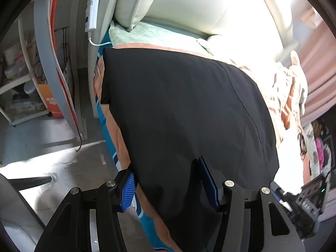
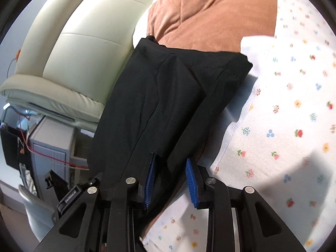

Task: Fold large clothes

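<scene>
We are working over a bed [image 1: 130, 35] with a padded cream headboard [image 1: 189, 2] at its far end. The black garment [image 1: 184, 109] lies spread across the bed, on top of an orange blanket [image 2: 210, 10], and reaches from the near edge up toward the pillows.

In the left wrist view, our left gripper [image 1: 170, 187] sits at the near edge of the garment. Its blue fingers [image 1: 128, 191] stand moderately apart, one at the cloth's left border and the other pushed against a fold further right. Black fabric fills the gap between them, but we cannot tell whether the pads are actually pressing on it. To the left of the bed we see grey floor [image 1: 63, 159], a white shelf unit [image 1: 16, 88] and a red cable [image 1: 63, 69] hanging down a grey post.

In the right wrist view, our right gripper [image 2: 171, 180] is at the garment's near end, where the cloth is bunched into a long, narrow fold. The fingers [image 2: 191, 180] are set fairly narrow. The left pad lies against the black fabric, while the right pad appears to stand a little clear of it, so a firm grip is not evident. To the right lies a white floral sheet [image 2: 283, 115], brightly lit, and the orange blanket sits beyond the garment's far end.
</scene>
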Motion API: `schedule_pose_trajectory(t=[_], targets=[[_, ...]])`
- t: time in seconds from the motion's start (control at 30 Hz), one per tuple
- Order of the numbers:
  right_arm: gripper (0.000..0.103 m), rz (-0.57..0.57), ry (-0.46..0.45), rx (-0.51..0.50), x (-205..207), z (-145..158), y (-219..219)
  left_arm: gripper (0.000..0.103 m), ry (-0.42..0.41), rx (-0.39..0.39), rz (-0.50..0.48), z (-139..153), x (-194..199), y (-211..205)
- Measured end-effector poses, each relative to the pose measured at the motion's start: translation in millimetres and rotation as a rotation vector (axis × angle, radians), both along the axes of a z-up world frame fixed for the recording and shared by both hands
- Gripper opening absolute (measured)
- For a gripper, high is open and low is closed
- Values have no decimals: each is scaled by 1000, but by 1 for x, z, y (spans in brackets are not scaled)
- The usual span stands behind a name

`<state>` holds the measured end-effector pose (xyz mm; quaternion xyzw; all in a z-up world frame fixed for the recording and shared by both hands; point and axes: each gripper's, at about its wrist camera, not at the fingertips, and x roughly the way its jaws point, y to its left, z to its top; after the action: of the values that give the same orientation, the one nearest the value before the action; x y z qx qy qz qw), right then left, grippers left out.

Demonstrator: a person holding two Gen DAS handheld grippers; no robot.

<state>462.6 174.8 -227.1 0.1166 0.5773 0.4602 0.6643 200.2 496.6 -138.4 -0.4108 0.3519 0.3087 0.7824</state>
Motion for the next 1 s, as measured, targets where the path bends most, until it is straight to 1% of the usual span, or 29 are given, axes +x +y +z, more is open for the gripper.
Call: schedule_pose_trajectory(t=[0.07, 0.13, 0.27, 0.3, 0.33, 0.37, 0.4, 0.47, 0.5, 0.57, 0.6, 0.63, 0.8, 1.0], targets=[[42, 5, -20, -5, -3, 9, -5, 57, 17, 24, -12, 6, -1, -11], [45, 6, -35, -3, -6, 19, -11, 57, 21, 35, -23, 13, -4, -18], [54, 19, -80, -16, -15, 38, -20, 57, 9, 60, -45, 32, -11, -34], [55, 25, -92, -21, -18, 44, -23, 59, -1, 61, -50, 37, -14, -39], [60, 29, -105, -27, -20, 51, -26, 62, -11, 63, -54, 43, -16, -44], [66, 28, -124, -34, -24, 57, -27, 73, -18, 70, -54, 50, -18, -50], [68, 28, -146, -38, -26, 65, -32, 87, -26, 84, -53, 57, -20, -56], [76, 25, -178, -39, -30, 79, -42, 98, -42, 128, -58, 74, -23, -68], [79, 20, -192, -42, -32, 87, -49, 100, -47, 145, -62, 81, -24, -73], [92, -2, -212, -38, -36, 101, -63, 102, -54, 163, -74, 95, -26, -85], [95, -9, -216, -31, -38, 109, -70, 102, -62, 169, -83, 102, -28, -91], [103, -14, -216, -25, -41, 114, -77, 102, -66, 175, -92, 107, -29, -95], [103, -34, -237, -6, -52, 145, -114, 102, -75, 249, -148, 138, -37, -133], [103, -28, -323, -10, -80, 180, -153, 102, -104, 304, -186, 165, -54, -175]])
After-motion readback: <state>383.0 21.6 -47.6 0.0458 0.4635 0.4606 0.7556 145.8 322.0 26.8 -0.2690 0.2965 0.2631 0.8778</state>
